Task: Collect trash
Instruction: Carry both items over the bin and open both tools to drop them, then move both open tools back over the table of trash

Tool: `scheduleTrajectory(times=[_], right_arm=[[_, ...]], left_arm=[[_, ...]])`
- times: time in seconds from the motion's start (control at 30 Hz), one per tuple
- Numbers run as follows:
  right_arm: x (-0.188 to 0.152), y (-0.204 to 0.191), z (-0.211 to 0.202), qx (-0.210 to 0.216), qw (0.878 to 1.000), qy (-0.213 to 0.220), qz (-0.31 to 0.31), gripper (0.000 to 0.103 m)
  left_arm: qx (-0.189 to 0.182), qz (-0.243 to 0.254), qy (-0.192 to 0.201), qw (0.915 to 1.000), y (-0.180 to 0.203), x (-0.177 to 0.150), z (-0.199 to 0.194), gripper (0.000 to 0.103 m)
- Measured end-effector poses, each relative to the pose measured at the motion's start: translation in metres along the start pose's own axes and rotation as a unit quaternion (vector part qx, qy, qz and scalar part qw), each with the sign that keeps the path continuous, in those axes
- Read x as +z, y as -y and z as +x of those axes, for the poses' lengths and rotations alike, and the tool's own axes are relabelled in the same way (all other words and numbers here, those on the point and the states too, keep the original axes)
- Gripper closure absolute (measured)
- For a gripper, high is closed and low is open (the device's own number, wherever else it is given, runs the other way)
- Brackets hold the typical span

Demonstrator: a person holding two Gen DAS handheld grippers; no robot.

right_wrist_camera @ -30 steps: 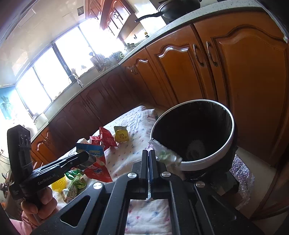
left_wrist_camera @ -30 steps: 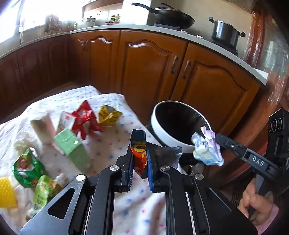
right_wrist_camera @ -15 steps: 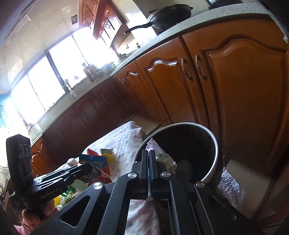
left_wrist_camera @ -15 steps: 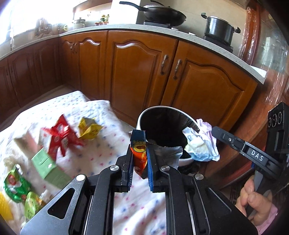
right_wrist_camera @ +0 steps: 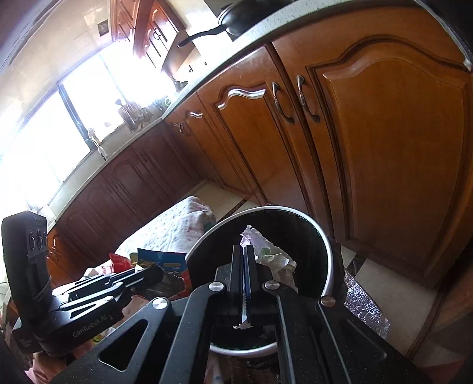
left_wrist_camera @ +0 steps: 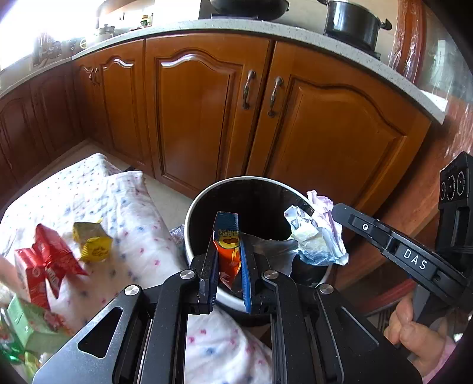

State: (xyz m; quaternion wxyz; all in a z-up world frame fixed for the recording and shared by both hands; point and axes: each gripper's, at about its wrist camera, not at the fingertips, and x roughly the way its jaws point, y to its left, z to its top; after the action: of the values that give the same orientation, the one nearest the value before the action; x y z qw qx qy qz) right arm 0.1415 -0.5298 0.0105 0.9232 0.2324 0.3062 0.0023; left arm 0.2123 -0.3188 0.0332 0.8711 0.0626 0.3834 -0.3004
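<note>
The upper half of both views is filled by a run of brown wooden cabinets (left_wrist_camera: 325, 127) under a pale speckled countertop (left_wrist_camera: 266, 28), on which a black pot (left_wrist_camera: 351, 23) is seen at the upper right of the left wrist view. The lower left of that view is taken up by a white cloth with small coloured dots (left_wrist_camera: 127, 206), spread over a low surface. A round bin with a white rim and a black inside (left_wrist_camera: 204, 203) is seen at the centre, just beside the edge of the cloth; in the right wrist view its rim (right_wrist_camera: 329, 254) lies at the lower centre. The left gripper (left_wrist_camera: 227, 251) is seen at the bottom centre, closed on a blue and orange snack wrapper (left_wrist_camera: 227, 236), which is held upright above the near rim of the bin. The right gripper (right_wrist_camera: 244, 265) is clamped on a crumpled white and pale blue wrapper (left_wrist_camera: 316, 236), which is held over the mouth of the bin, at its right side in the left wrist view. On the cloth at the left of that view are shown a red wrapper (left_wrist_camera: 47, 260), a yellow packet (left_wrist_camera: 91, 242) just beside it, and a green carton (left_wrist_camera: 26, 325) at the lower left edge.
</note>
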Motion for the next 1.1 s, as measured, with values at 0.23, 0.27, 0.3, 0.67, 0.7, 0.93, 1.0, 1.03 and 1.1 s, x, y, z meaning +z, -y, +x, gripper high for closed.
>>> scheduleTrajectory(times=[0.23, 0.27, 0.3, 0.67, 0.7, 0.93, 1.0, 1.03, 1.1], right_arm=[[0.0, 0.011, 0.012, 0.013, 1.0, -0.012, 0.015, 0.093], [0.0, 0.013, 0.012, 0.016, 1.0, -0.015, 0.018, 0.088], [0.0, 0.014, 0.012, 0.018, 1.0, -0.016, 0.02, 0.077], [-0.023, -0.006, -0.006, 0.035, 0.999, -0.002, 0.025, 0.023], [-0.027, -0.011, -0.008, 0.038, 0.999, -0.003, 0.024, 0.021], [-0.05, -0.045, -0.014, 0.06, 0.998, -0.009, 0.009, 0.02], [-0.058, -0.056, -0.014, 0.069, 0.998, -0.013, 0.004, 0.02], [-0.06, -0.061, -0.014, 0.071, 0.997, -0.015, 0.002, 0.02], [-0.068, -0.071, -0.013, 0.077, 0.997, -0.022, -0.002, 0.02]], left_arm=[[-0.003, 0.005, -0.026, 0.9997, 0.006, 0.006, 0.024, 0.09], [-0.004, 0.005, -0.032, 0.9995, 0.006, 0.005, 0.027, 0.085], [-0.005, 0.005, -0.036, 0.9993, 0.006, 0.005, 0.028, 0.072], [0.005, -0.032, -0.013, 0.9994, -0.015, -0.024, -0.009, 0.039], [0.009, -0.033, -0.011, 0.9993, -0.018, -0.027, -0.013, 0.038], [0.041, -0.071, 0.011, 0.9966, -0.047, -0.06, -0.052, 0.035], [0.054, -0.08, 0.018, 0.9952, -0.057, -0.072, -0.065, 0.035], [0.061, -0.083, 0.019, 0.9945, -0.062, -0.077, -0.069, 0.035], [0.07, -0.089, 0.02, 0.9933, -0.073, -0.086, -0.078, 0.034]])
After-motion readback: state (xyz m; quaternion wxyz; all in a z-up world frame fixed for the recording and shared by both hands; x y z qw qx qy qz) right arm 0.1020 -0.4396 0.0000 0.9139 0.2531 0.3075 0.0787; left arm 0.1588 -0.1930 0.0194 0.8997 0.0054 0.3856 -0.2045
